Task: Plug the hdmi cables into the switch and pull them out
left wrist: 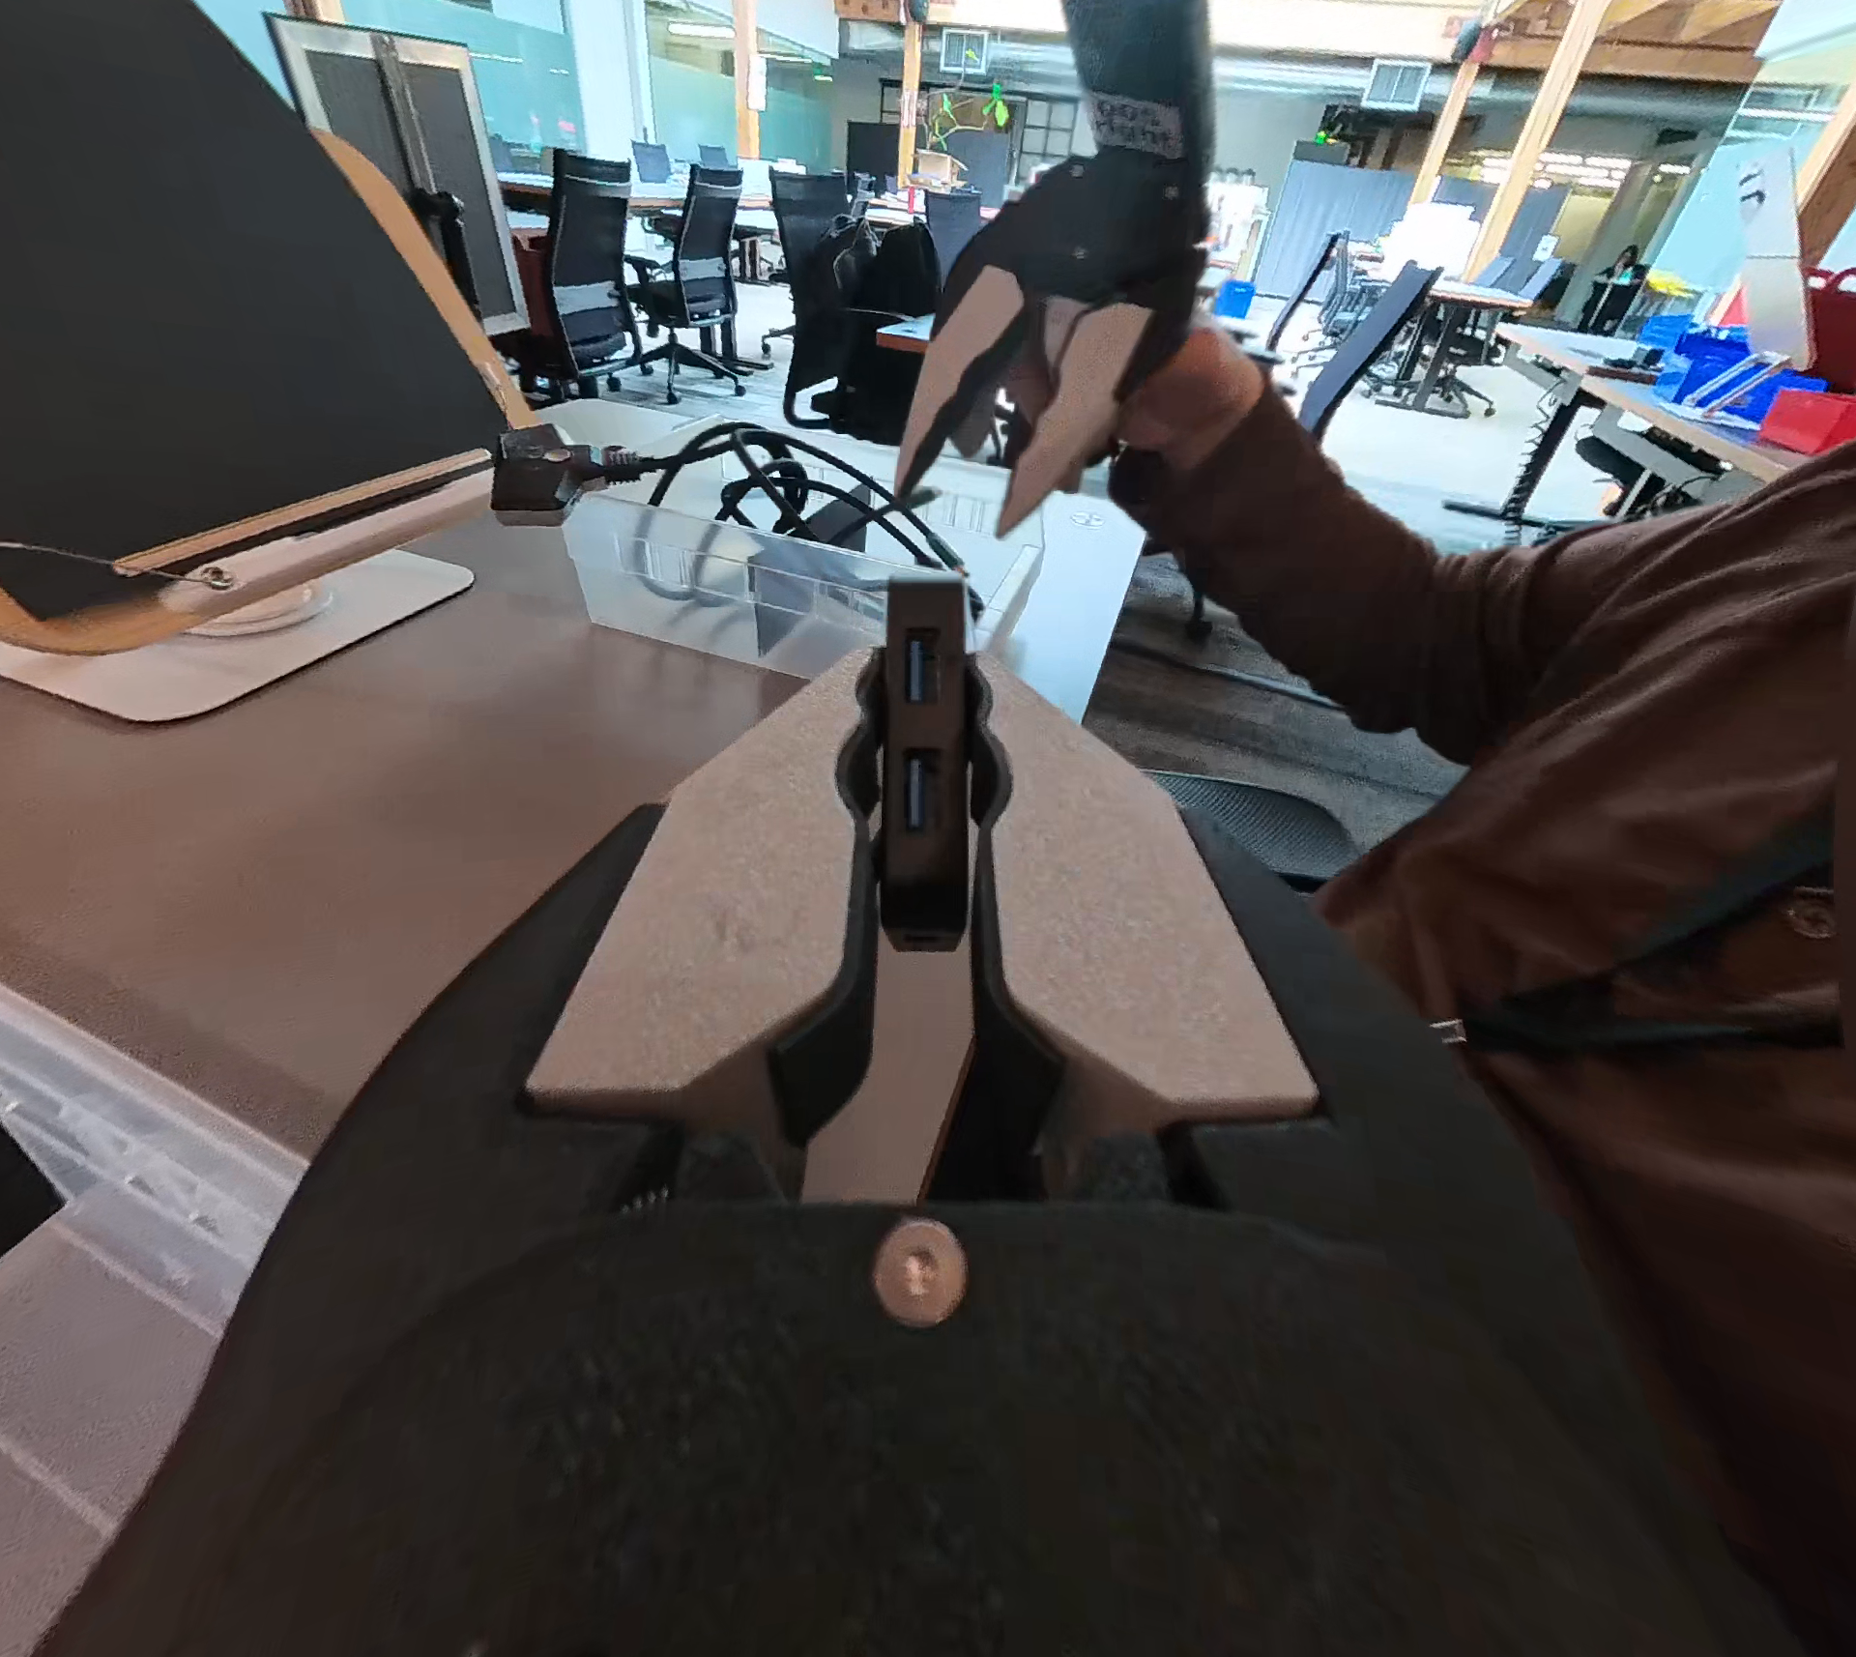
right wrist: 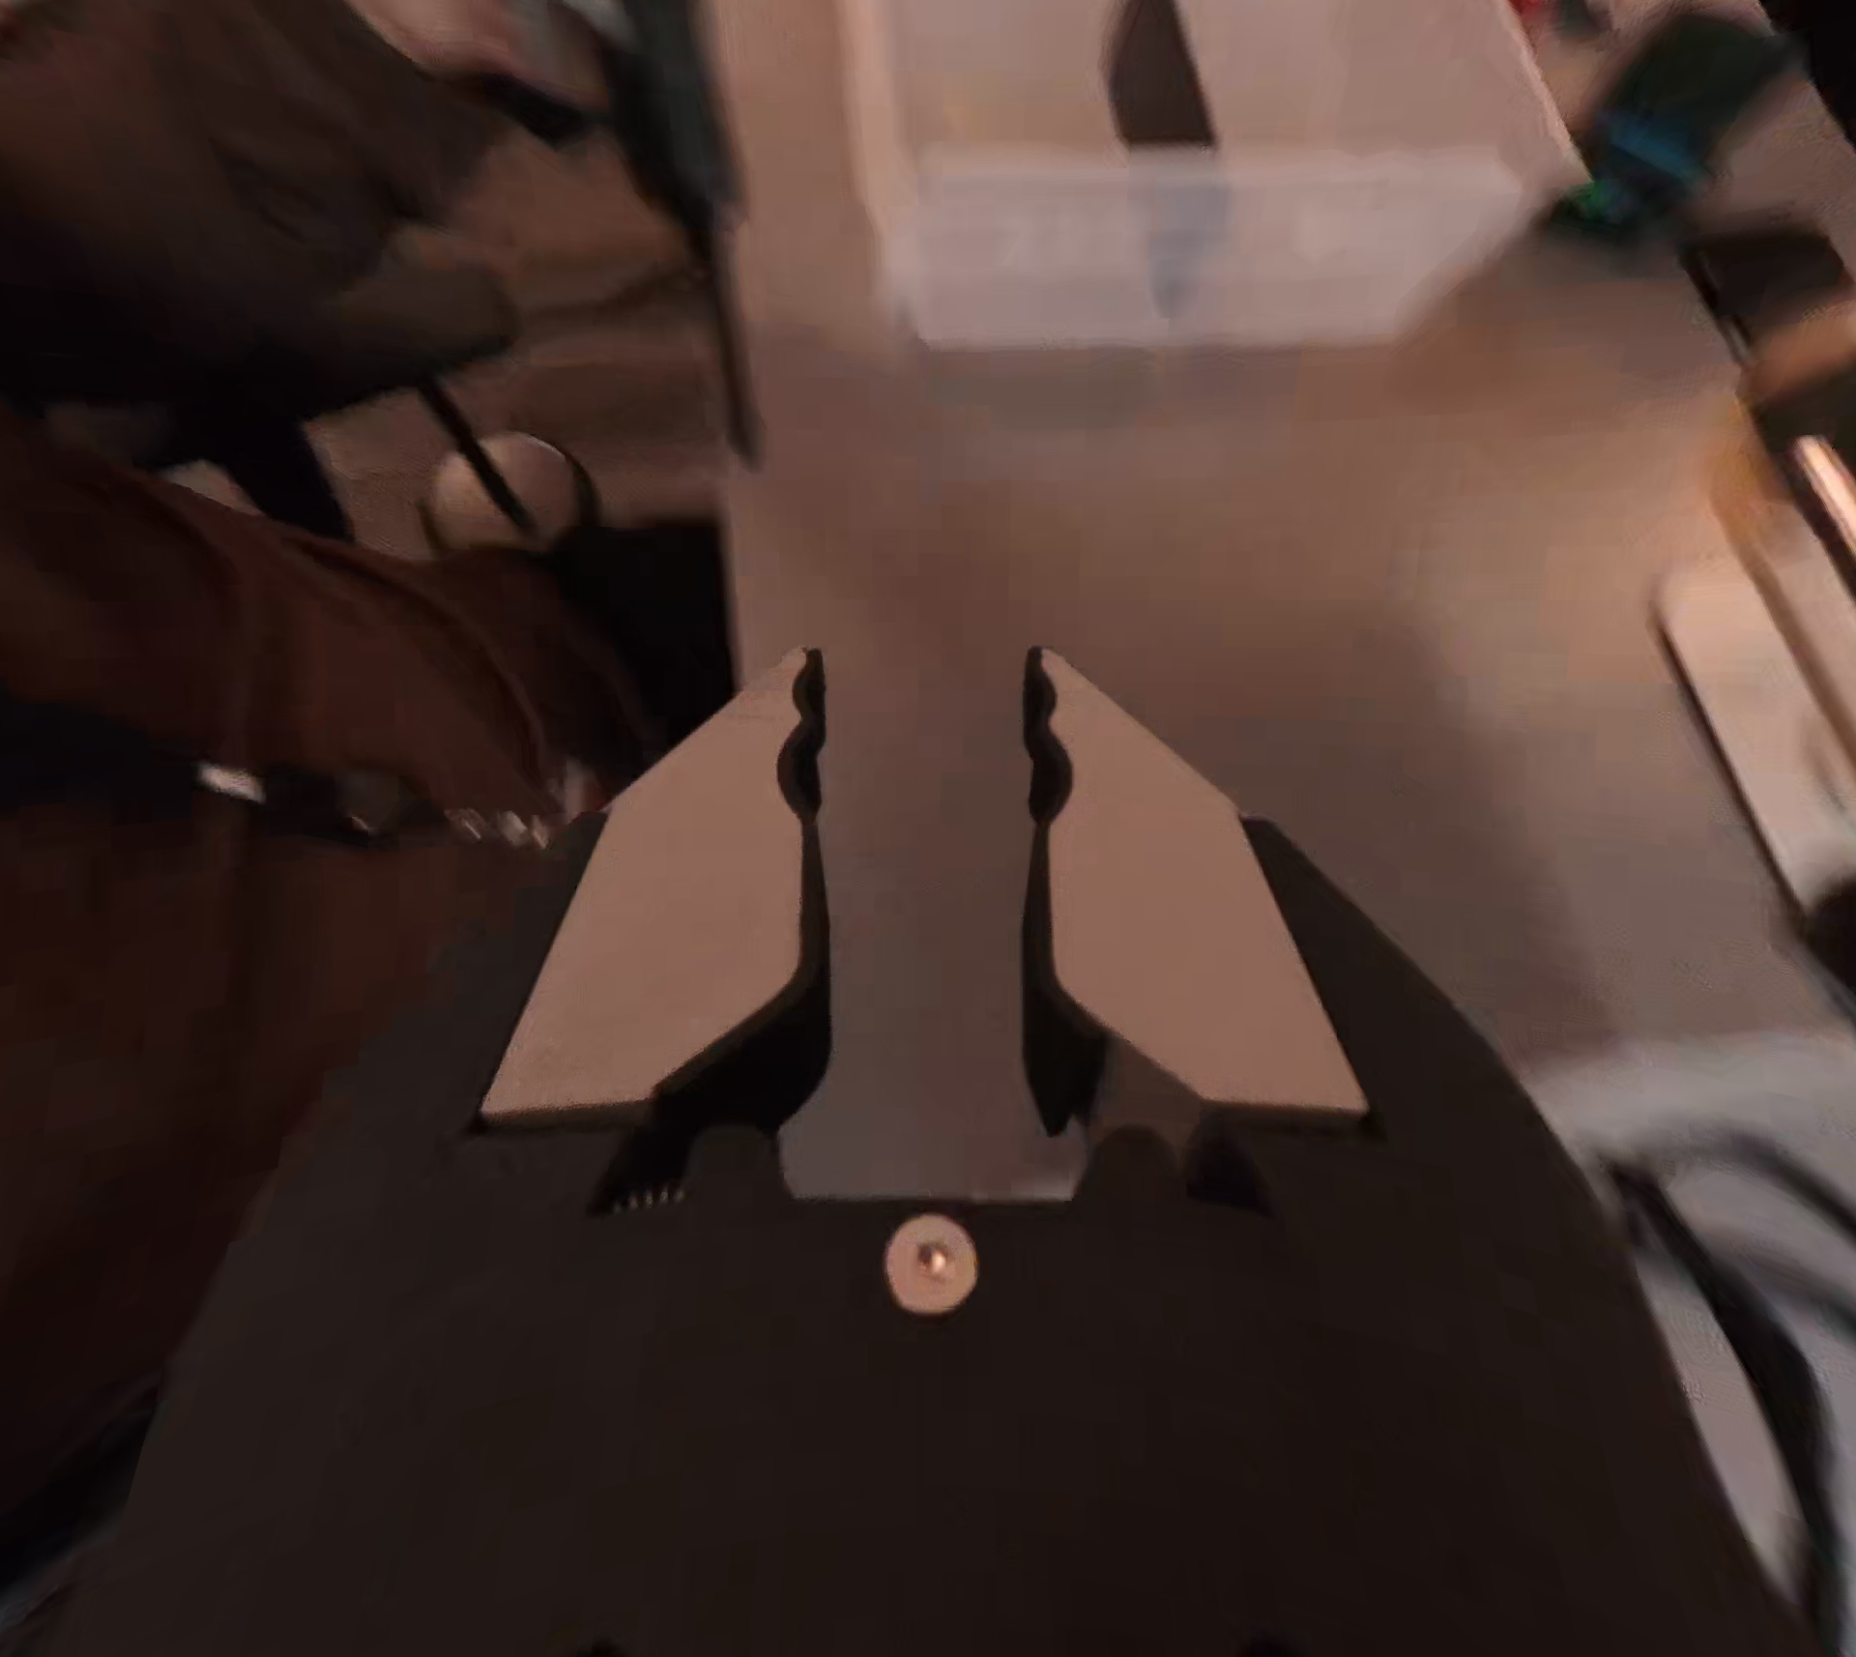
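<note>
Looking first along the left wrist view, we see the left hand-held gripper (left wrist: 924, 765) closed on the switch (left wrist: 922, 780), a small black box held upright between the two fingers, with two blue ports facing the camera. At about 12 o'clock from it the right hand-held gripper (left wrist: 954, 504) hangs in the air, its fingers pointing down and a little apart, with nothing between them. Below that gripper a clear plastic bin (left wrist: 723, 564) stands on the brown worktop (left wrist: 402, 805), and black cables (left wrist: 763, 484) lie coiled in it. At 10 o'clock one black plug (left wrist: 537, 472) sits at the edge of a monitor stand (left wrist: 251, 604); we cannot tell if it is an HDMI plug.

In the right wrist view everything is blurred by motion. The right hand-held gripper (right wrist: 924, 685) is open to a moderate gap and holds nothing. At 12 o'clock, well apart from it, the clear plastic bin (right wrist: 1155, 253) shows on the worktop (right wrist: 1155, 554).

We judge that no cable is plugged in yet. The coiled cables may tangle, so one plug could drag others out of the bin. A plug gripped crooked may also miss the port or push the switch askew between the left fingers.
</note>
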A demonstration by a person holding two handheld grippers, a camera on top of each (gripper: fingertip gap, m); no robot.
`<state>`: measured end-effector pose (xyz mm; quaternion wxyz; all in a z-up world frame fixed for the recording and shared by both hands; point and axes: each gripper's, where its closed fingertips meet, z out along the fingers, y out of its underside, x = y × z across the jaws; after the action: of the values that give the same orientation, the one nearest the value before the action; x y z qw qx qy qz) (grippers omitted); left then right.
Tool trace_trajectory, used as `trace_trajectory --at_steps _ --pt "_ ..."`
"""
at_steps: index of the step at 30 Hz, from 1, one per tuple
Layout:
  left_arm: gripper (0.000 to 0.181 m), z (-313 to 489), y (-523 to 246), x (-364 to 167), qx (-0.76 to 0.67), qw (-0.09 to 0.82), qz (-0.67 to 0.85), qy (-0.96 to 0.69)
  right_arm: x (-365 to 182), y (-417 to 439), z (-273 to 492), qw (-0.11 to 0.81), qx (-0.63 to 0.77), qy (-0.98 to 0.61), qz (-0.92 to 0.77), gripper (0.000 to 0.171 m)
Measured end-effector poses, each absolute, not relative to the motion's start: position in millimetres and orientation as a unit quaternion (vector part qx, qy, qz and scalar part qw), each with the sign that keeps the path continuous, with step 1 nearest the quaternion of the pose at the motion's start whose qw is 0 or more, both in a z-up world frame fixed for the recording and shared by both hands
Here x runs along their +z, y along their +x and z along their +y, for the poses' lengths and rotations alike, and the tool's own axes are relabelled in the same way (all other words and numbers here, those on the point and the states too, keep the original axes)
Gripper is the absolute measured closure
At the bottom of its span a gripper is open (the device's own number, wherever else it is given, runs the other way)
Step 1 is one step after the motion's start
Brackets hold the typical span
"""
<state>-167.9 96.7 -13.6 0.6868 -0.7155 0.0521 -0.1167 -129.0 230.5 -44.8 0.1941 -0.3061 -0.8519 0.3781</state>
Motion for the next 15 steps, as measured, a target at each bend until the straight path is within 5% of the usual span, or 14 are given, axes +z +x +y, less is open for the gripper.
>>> trace_trajectory --at_steps 5,6,8,15 --pt "0.171 103.8 -151.4 -14.2 -0.116 0.687 0.070 -0.714 -50.0 -146.7 115.8 0.145 0.456 -0.232 -0.847 0.120" --pt "0.170 104.0 -147.6 -12.9 -0.121 0.689 0.075 -0.711 -55.3 -154.3 109.9 0.151 0.448 -0.230 -0.850 0.123" --pt "0.170 104.5 -144.4 -12.7 -0.125 0.690 0.075 -0.709 -61.0 -152.4 94.9 0.125 0.457 -0.200 -0.857 0.156" --pt "0.158 93.6 -167.4 -22.7 -0.100 0.659 0.030 -0.745 -65.9 -157.7 125.8 0.180 0.422 -0.213 -0.863 0.160"
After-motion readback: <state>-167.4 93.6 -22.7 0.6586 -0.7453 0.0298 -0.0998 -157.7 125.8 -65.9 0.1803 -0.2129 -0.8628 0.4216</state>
